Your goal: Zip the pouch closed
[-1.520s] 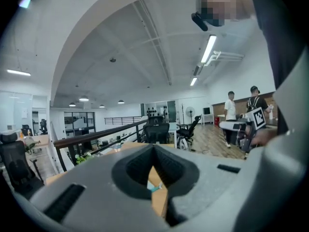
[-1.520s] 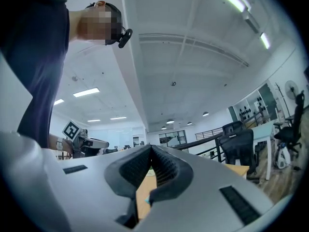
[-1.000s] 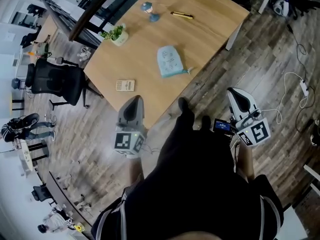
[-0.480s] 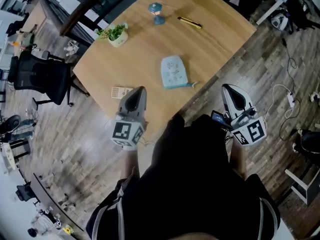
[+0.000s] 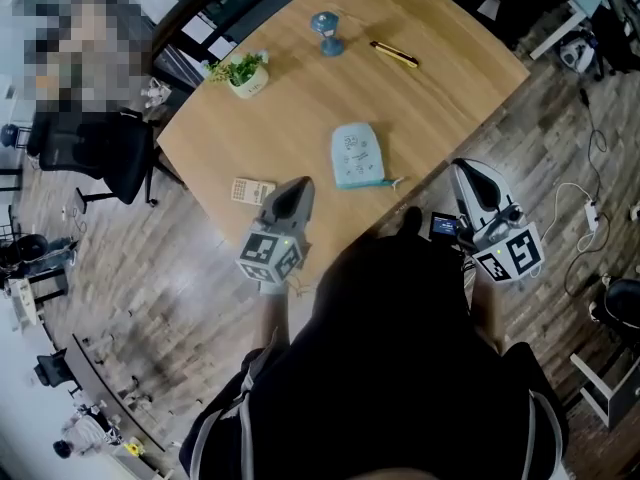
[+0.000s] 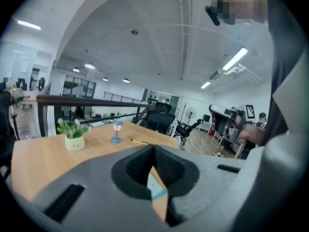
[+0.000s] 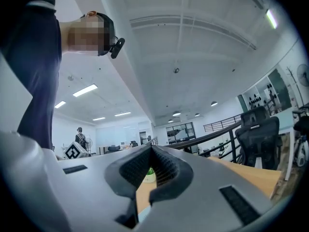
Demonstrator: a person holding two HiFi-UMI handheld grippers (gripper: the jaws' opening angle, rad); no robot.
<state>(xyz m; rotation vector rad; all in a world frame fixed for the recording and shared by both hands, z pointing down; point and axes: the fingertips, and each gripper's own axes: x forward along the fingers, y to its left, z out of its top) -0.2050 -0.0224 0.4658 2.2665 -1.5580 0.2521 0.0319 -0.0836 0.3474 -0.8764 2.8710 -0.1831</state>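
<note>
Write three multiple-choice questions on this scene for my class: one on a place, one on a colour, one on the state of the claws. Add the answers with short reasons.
1. Where does the pouch lie?
A) on the table
B) on the floor
C) in a claw

2. What colour is the pouch?
A) red
B) light blue
C) black

3. How do the left claw and right claw stand?
A) both wide open
B) one shut on the pouch
C) both shut, empty

Answers: 1 A, it lies flat on the wood, apart from both claws; 2 B, its fabric is pale blue; 3 C, each gripper view shows the jaws together, gripping nothing.
</note>
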